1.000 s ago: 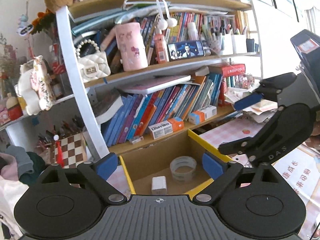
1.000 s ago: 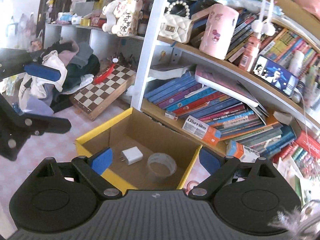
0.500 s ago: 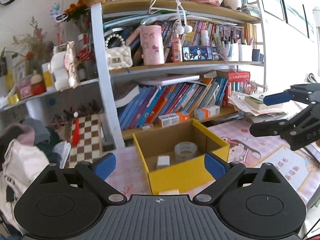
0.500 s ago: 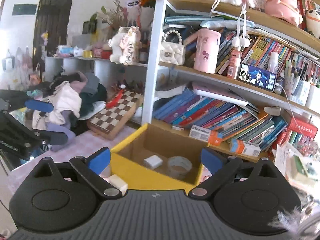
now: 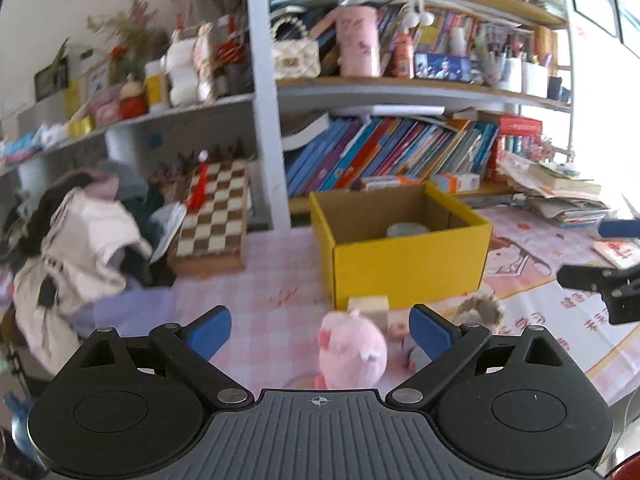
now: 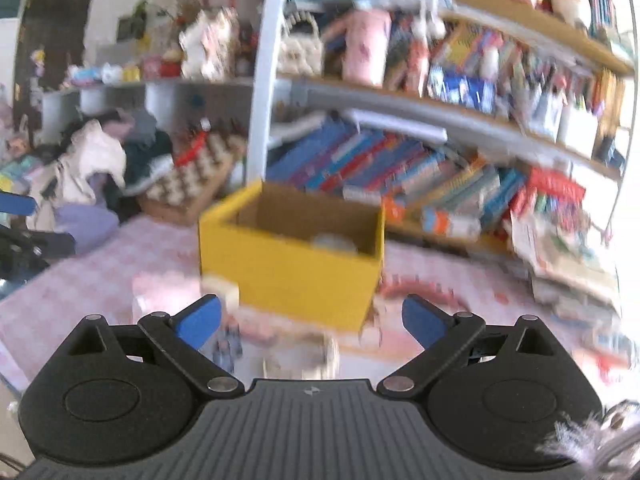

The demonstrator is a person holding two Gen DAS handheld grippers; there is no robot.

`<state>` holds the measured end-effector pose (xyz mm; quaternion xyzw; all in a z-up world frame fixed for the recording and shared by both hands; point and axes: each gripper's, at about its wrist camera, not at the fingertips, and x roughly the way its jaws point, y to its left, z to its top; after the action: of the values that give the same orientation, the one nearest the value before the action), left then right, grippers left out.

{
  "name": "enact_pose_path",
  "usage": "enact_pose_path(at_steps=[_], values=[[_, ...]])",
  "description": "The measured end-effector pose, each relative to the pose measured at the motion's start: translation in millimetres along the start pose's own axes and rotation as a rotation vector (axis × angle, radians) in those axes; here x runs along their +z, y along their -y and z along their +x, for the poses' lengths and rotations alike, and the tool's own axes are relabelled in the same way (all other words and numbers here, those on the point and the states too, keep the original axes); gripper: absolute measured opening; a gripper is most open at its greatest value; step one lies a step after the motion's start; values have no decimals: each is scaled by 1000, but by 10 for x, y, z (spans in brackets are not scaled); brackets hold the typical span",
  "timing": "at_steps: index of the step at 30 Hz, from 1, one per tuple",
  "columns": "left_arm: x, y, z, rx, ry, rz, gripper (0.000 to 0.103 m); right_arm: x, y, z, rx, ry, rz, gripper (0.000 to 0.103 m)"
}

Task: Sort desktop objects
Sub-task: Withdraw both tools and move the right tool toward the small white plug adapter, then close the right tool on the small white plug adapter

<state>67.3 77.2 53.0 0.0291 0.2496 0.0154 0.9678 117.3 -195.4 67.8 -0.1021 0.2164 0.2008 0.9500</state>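
The open yellow cardboard box (image 5: 404, 258) sits mid-frame on the pink checked bench (image 5: 260, 280), light but stiff. Lower centre, between the left claw's (image 5: 320, 330) spread jaws, the soft pink plush pig (image 5: 352, 354) should squash; grip its body. Right claw (image 6: 310, 320) gapes empty.

A pink checked table (image 5: 256, 288) is carrying a yellow box (image 5: 404, 264) near its middle, a pink plush toy (image 5: 352, 350) toward the near edge, a chessboard (image 5: 214, 216) at the back, and clothes (image 5: 80, 248) heaping along the left edge.
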Motion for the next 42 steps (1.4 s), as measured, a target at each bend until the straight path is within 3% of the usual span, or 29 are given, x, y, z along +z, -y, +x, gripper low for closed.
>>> enact_pose_path(at_steps=[9,17,26,32,38,42], values=[[-378,137,65,-20,-110,-13,97,-479,-63,98,-80,-157,168,98],[-493,237,111,-40,-150,6,97,-581,-265,175,-39,-216,92,98],[-445,341,133,-64,-126,55,97,-421,-236,310,-50,-162,-23,98],[-486,342,189,-66,-147,25,98,-527,-323,318,-25,-206,62,98],[-634,346,279,-55,-217,17,97,-625,-413,363,13,-261,35,99],[-623,360,274,-60,-202,38,97,-660,-410,414,21,-296,46,99]])
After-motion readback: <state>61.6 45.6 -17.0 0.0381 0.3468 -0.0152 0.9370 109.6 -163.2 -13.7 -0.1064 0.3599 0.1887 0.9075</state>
